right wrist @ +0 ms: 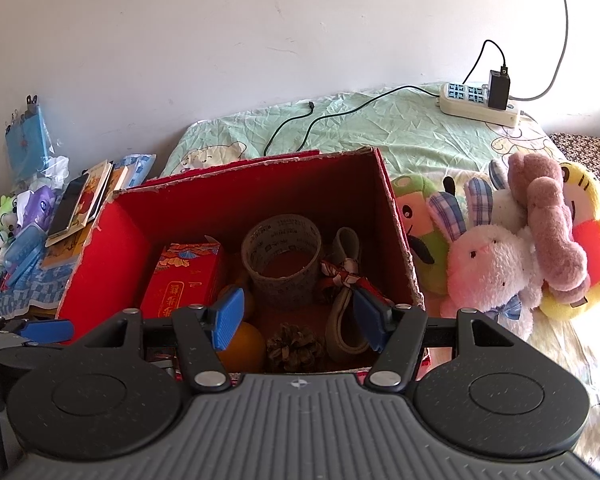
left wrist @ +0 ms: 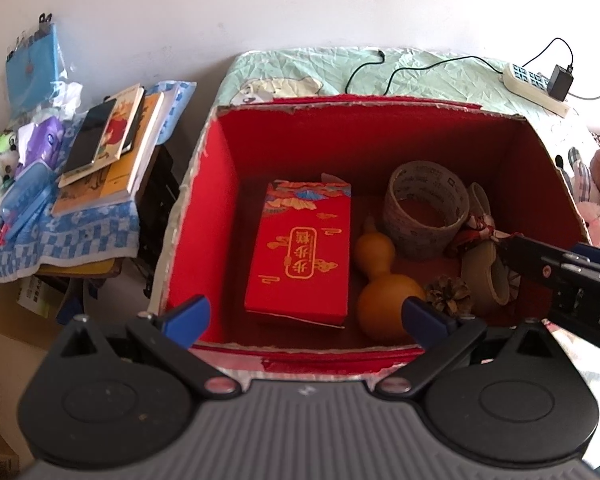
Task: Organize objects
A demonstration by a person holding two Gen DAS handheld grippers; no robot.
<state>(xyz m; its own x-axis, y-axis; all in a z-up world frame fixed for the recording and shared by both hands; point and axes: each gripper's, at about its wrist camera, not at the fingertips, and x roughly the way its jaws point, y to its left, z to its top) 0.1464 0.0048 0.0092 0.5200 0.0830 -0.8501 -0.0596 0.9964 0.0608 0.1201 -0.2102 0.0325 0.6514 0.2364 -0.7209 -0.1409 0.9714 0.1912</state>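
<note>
Red cardboard box (right wrist: 100, 264) holds the patterned ribbon (right wrist: 346, 276) at two o'clock. Both sets of jaws gape, released; the right gripper (right wrist: 300, 314) may snag the tape ring (right wrist: 342, 312) beneath.

The left gripper (left wrist: 306, 314) has a grey ribbed body filling the six o'clock edge of its own view, marked with a small pale cross-shaped emblem. On each side sits a black rounded housing with a raised circular disc. Black linkage arms run up from silver pivot screws to two blue fingers (left wrist: 190, 316) with ridged pads.

The right gripper (right wrist: 302, 318) is built alike: grey ribbed body, a compass-like emblem at its centre, dusty black round housings, silver screws, blue ribbed fingers (right wrist: 228, 318). Seen from the left wrist view at three o'clock, its side is black with blue trim, small screws and white lettering, partly cut off.
</note>
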